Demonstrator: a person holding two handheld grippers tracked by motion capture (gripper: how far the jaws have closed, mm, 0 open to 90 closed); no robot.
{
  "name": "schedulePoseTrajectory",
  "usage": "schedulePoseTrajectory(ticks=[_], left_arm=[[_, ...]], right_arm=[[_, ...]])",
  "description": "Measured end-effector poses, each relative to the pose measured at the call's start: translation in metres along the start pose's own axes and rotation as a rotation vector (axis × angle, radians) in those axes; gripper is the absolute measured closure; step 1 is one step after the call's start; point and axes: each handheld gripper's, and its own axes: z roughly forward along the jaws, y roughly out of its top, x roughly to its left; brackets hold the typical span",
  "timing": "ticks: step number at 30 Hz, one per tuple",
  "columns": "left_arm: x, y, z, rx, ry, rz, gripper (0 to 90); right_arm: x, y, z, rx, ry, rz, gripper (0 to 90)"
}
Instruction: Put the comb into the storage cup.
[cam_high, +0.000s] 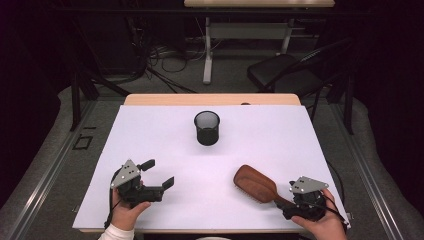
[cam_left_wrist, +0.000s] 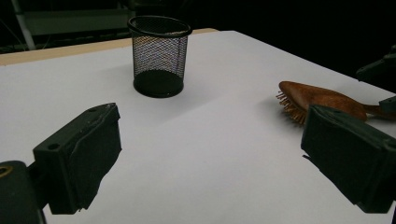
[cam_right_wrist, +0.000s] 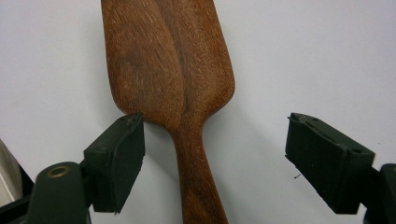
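A brown wooden hairbrush (cam_high: 256, 183) lies bristles down on the white table top (cam_high: 150, 130), near the front right. My right gripper (cam_high: 286, 204) is at its handle end. In the right gripper view the jaws of the right gripper (cam_right_wrist: 215, 123) stand open on either side of the hairbrush's (cam_right_wrist: 168, 60) thin handle, with a gap on both sides. My left gripper (cam_high: 160, 172) is held at the front left, open and with nothing between its jaws. In the left gripper view the left gripper (cam_left_wrist: 210, 121) faces the hairbrush (cam_left_wrist: 322, 98).
A black mesh pen cup (cam_high: 207, 128) stands upright at the middle back of the table, also as the cup (cam_left_wrist: 159, 56) ahead of the left gripper. Behind the table are a black chair (cam_high: 285, 70), cables on the floor and another desk.
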Motion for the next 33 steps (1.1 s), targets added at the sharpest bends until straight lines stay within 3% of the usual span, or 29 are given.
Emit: schedulePoseTrajectory(ticks=[7,15,26,32,33], left_arm=[[0.000,0.000,0.000,0.000,-0.001,0.001,5.0],[0.000,0.000,0.000,0.001,-0.001,0.003,5.0],[0.000,0.000,-0.001,-0.001,0.005,0.002,5.0],[0.000,0.000,0.000,0.000,0.006,0.002,5.0],[0.000,0.000,0.000,0.002,0.006,0.003,5.0]], right_arm=[[0.001,0.001,-0.001,0.010,0.012,-0.013,24.6],[0.001,0.002,0.000,0.032,0.059,-0.025,35.1],[0.002,0.007,-0.002,0.039,0.053,-0.027,36.7],[0.001,0.010,0.000,0.052,0.089,-0.031,41.2],[0.002,0.011,0.002,0.081,0.097,-0.017,41.9]])
